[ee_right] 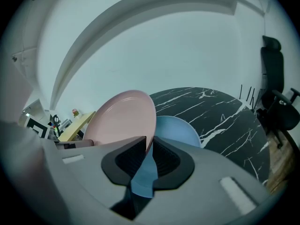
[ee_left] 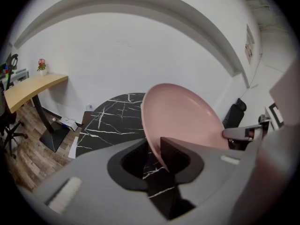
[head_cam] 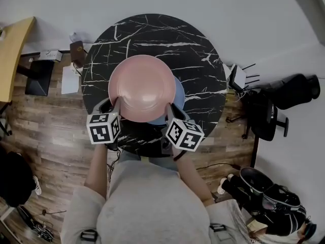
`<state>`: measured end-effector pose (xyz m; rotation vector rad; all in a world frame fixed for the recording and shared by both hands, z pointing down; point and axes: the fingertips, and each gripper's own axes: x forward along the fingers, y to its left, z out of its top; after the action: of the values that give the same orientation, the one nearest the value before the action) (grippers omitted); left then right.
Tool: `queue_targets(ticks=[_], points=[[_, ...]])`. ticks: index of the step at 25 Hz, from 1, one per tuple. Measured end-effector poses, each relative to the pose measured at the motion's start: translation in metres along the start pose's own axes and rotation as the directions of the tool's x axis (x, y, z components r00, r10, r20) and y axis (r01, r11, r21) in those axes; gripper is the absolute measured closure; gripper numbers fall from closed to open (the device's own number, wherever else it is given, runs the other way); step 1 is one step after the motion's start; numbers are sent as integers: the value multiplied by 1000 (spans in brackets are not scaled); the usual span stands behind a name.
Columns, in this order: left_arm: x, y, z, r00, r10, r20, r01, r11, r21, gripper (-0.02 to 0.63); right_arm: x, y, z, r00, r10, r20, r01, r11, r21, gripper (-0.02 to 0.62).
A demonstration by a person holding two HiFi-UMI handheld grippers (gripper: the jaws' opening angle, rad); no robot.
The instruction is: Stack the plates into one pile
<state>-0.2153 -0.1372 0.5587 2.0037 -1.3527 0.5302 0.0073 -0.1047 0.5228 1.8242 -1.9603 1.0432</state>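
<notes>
A pink plate [head_cam: 142,85] hangs tilted over a blue plate [head_cam: 179,93] that lies on the round black marble table [head_cam: 152,34]. My left gripper [head_cam: 116,107] is at the pink plate's near left rim. In the left gripper view the pink plate [ee_left: 183,121] leans on one pad while the other pad stands apart, so the left gripper [ee_left: 152,159] is open around the rim. My right gripper [head_cam: 170,111] is at the near right rim. In the right gripper view, my right gripper [ee_right: 149,151] pinches the pink plate [ee_right: 122,121], with the blue plate [ee_right: 176,130] below.
A wooden desk [head_cam: 12,50] stands at the far left. Papers [head_cam: 70,80] and a small dark box [head_cam: 77,50] lie by the table's left edge. A black office chair [head_cam: 264,111] and bags [head_cam: 274,197] are on the floor at the right.
</notes>
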Motion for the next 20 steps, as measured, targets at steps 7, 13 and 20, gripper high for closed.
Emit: queue_targets(ticks=[7, 13, 20], points=[[16, -41, -9, 998, -52, -45, 54, 998, 43, 459, -19, -41, 0, 998, -67, 17, 66, 997, 35, 549], [27, -59, -21, 993, -73, -91, 79, 995, 63, 457, -25, -63, -7, 995, -100, 4, 100, 994, 51, 551], [38, -66, -39, 986, -66, -154, 75, 995, 60, 454, -18, -79, -20, 992, -116, -48, 119, 991, 62, 551]])
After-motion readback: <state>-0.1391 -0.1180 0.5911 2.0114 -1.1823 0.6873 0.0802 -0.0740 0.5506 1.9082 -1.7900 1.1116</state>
